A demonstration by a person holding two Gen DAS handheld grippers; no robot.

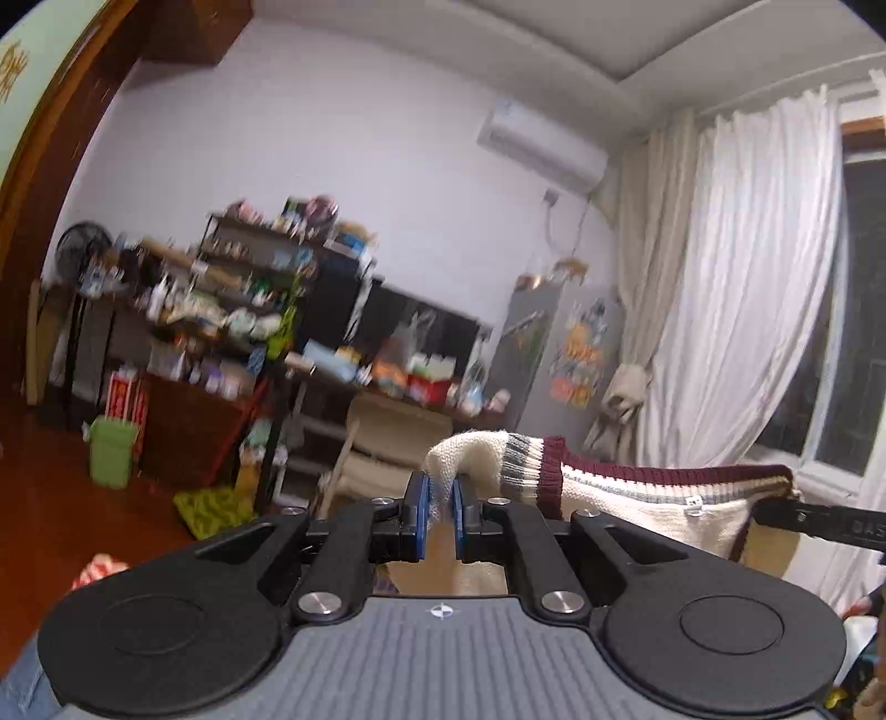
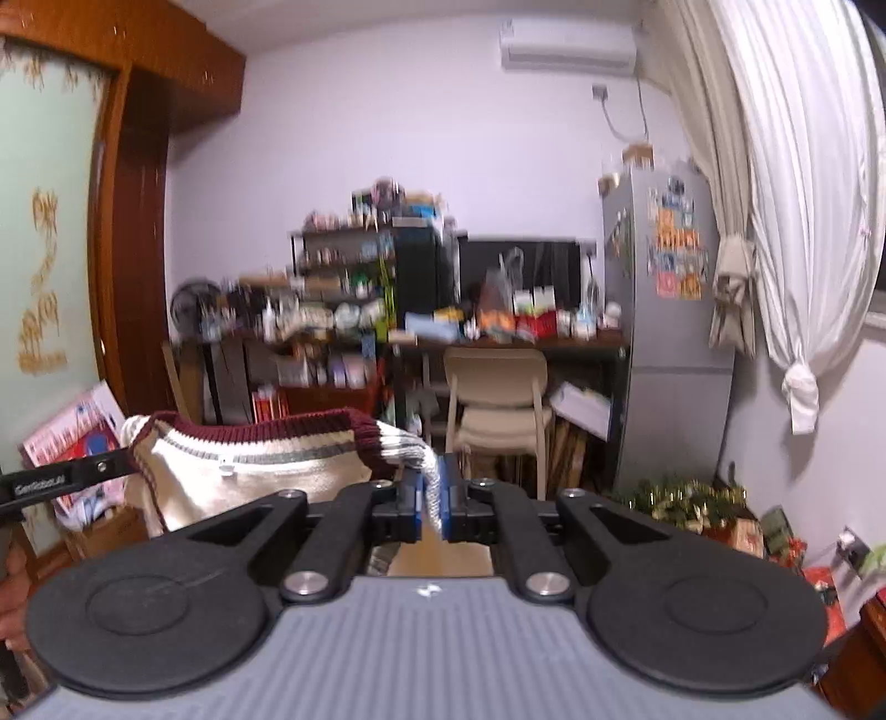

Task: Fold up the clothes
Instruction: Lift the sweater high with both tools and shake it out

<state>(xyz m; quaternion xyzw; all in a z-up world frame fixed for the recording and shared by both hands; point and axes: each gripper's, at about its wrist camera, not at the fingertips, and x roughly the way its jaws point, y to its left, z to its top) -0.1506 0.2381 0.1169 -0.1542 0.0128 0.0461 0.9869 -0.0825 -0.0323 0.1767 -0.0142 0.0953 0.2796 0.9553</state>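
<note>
A pale wall (image 2: 387,166) closes the room, with a white curtain (image 1: 764,266) hanging by the window and an air conditioner (image 2: 567,44) mounted high up. Against the wall stand a grey fridge (image 2: 664,332) covered in stickers, a cluttered set of shelves (image 2: 332,288), and a counter (image 2: 515,342) crowded with boxes and packets, with a beige chair (image 2: 498,399) pushed under it. In the foreground, raised in the air and stretched between the two tools, hangs the cream knit sweater (image 1: 637,498), its neckline ribbed in maroon, cream and grey stripes and a small white tag showing inside the collar. The left gripper (image 1: 437,512) is clenched on one shoulder of the sweater, cream knit bunched between its blue pads (image 1: 422,509). The right gripper (image 2: 434,490) is likewise clamped on the opposite shoulder, a fold of white and grey ribbing squeezed between its jaws. In each wrist view the other tool's black finger reaches in from the side edge at the far end of the collar. The background is slightly blurred.
</note>
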